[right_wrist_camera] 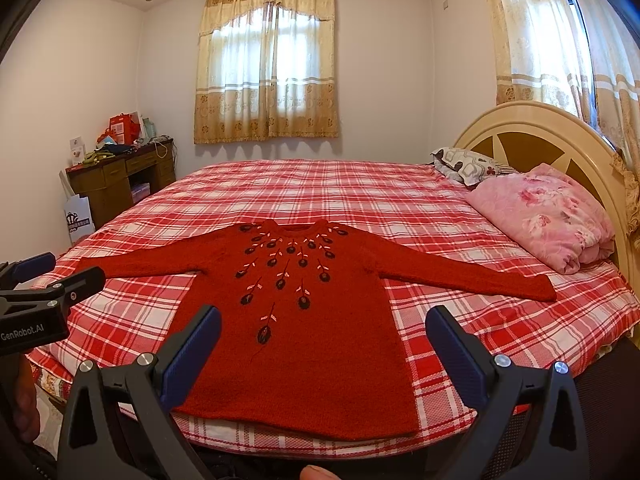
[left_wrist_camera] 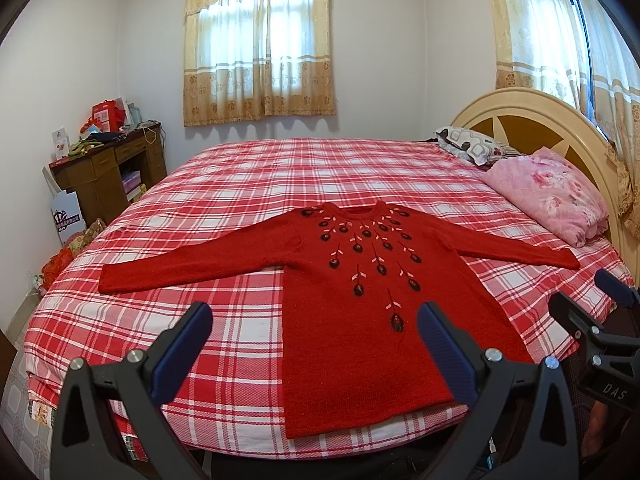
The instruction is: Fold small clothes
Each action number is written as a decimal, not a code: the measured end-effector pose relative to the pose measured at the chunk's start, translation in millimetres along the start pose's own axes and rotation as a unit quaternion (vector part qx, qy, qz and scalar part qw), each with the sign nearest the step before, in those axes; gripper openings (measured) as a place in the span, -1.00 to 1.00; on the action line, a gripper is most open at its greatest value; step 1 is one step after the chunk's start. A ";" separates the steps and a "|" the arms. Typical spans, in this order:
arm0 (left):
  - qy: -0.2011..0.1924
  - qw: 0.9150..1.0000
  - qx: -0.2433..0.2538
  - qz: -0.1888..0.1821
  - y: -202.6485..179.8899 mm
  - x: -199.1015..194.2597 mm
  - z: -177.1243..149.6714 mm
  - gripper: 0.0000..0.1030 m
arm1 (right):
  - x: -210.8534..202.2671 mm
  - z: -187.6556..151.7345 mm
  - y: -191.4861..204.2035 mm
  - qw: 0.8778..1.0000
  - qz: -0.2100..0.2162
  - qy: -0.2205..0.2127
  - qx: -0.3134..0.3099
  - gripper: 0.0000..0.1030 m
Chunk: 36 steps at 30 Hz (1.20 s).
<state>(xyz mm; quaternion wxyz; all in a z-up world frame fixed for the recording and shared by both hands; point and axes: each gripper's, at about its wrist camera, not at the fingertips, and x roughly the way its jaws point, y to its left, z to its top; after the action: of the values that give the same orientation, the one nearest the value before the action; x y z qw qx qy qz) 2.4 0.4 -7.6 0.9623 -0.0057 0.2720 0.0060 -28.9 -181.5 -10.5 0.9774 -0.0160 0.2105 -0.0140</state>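
A red knitted sweater (left_wrist_camera: 352, 320) with dark embroidered flowers lies flat, front up, on the bed, both sleeves spread out sideways; it also shows in the right wrist view (right_wrist_camera: 304, 344). My left gripper (left_wrist_camera: 314, 344) is open and empty, held above the sweater's hem near the bed's front edge. My right gripper (right_wrist_camera: 322, 348) is open and empty, also above the hem. The right gripper shows at the right edge of the left wrist view (left_wrist_camera: 592, 312), and the left gripper at the left edge of the right wrist view (right_wrist_camera: 52, 280).
The bed has a red and white plaid sheet (left_wrist_camera: 248, 208). A pink folded quilt (left_wrist_camera: 556, 196) and a patterned pillow (left_wrist_camera: 468, 144) lie by the cream headboard (left_wrist_camera: 532, 120). A cluttered wooden desk (left_wrist_camera: 108, 164) stands at the far left.
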 end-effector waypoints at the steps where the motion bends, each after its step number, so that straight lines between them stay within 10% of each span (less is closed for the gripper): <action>1: 0.000 1.000 0.000 0.000 0.0 1.2 -0.7 1.00 | 0.1 0.2 0.0 1.000 0.000 0.000 0.000 0.98; 36: 0.003 1.000 -0.002 -0.001 0.3 2.4 -3.9 1.00 | 3.1 -2.2 1.0 1.000 0.009 0.009 -0.001 0.98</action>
<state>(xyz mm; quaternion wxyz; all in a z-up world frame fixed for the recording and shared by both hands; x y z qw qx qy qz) 2.4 0.7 -12.2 0.9614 -0.0077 0.2752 0.0058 -27.0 -180.7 -13.8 0.9756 -0.0151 0.2190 -0.0052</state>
